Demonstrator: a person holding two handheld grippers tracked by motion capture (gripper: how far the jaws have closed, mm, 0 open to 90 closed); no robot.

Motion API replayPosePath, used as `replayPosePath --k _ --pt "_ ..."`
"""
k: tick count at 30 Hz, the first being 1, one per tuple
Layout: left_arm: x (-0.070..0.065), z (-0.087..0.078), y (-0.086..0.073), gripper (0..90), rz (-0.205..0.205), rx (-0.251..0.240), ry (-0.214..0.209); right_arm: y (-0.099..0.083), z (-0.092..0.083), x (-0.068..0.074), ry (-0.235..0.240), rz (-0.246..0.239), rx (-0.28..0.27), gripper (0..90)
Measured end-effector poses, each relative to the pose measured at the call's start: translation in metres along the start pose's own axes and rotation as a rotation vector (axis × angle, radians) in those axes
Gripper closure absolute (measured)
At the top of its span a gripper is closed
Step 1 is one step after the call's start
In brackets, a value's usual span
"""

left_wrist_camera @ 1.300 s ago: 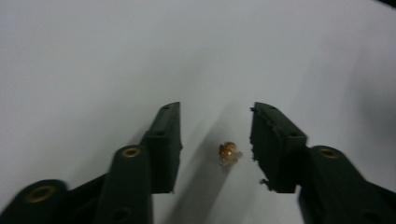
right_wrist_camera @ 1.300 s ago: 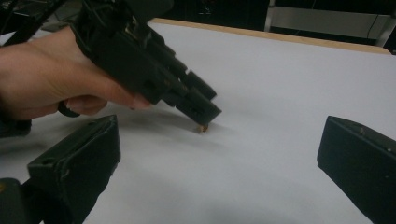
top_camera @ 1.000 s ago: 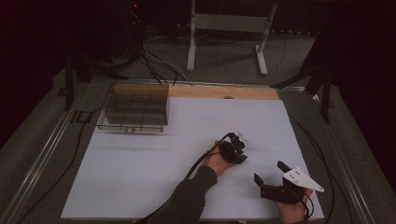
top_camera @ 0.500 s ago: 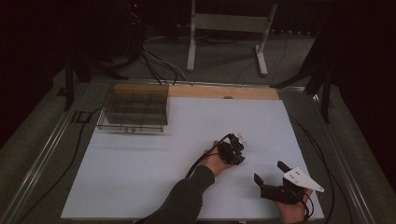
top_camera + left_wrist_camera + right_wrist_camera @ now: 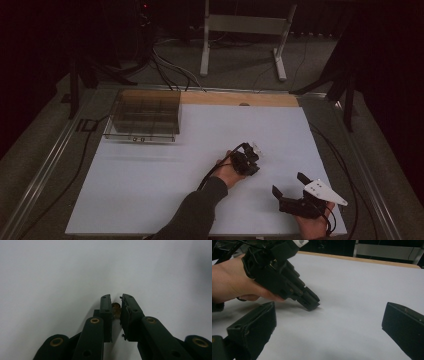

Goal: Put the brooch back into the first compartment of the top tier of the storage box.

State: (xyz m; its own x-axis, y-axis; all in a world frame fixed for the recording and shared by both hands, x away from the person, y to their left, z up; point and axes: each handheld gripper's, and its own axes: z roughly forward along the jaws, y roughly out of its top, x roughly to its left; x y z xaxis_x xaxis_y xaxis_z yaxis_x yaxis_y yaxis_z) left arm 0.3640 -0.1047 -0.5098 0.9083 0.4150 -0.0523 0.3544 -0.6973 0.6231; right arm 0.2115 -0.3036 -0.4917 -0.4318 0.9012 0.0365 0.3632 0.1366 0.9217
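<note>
The left tool (image 5: 248,161) sits just right of centre in the high view, tilted nose-down with its tips on the white table (image 5: 150,200). In the left gripper view its two black jaws are drawn close together around a small brown rounded object (image 5: 115,309), which is pinched between them just above the table surface; what the object is cannot be told. The left hand (image 5: 227,172) holds this tool from the lower left, a dark sleeve (image 5: 195,215) running down to the bottom edge of the frame.

The right tool (image 5: 292,192) lies at the lower right of the high view, near the table's front edge, held by the right hand (image 5: 312,225) with its grey three-cornered plate on top. Its jaws stand wide apart with nothing between them, as the right gripper view shows.

A clear plastic compartment box (image 5: 144,118) rests at the upper left of the table, well apart from both tools. A wooden strip (image 5: 240,98) runs along the table's far edge.
</note>
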Motion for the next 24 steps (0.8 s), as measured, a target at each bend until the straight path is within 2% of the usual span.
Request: replayPosePath --k 5,8,11,24 --pt "0.005 -0.005 -0.003 80.8 -0.021 -0.013 -0.005 0.0 0.0 0.0 0.001 -0.001 0.0 0.0" --pt "0.008 -0.009 -0.004 80.9 -0.05 -0.038 -0.005 0.0 0.001 0.0 0.001 0.0 0.0 0.0" --pt "0.011 -0.016 -0.004 80.9 -0.062 -0.058 0.0 0.0 0.0 0.0 0.001 0.0 0.001 0.0" --pt "0.023 -0.046 -0.004 80.9 -0.084 -0.1 0.039 0.0 0.001 0.001 0.004 -0.004 0.003 0.0"
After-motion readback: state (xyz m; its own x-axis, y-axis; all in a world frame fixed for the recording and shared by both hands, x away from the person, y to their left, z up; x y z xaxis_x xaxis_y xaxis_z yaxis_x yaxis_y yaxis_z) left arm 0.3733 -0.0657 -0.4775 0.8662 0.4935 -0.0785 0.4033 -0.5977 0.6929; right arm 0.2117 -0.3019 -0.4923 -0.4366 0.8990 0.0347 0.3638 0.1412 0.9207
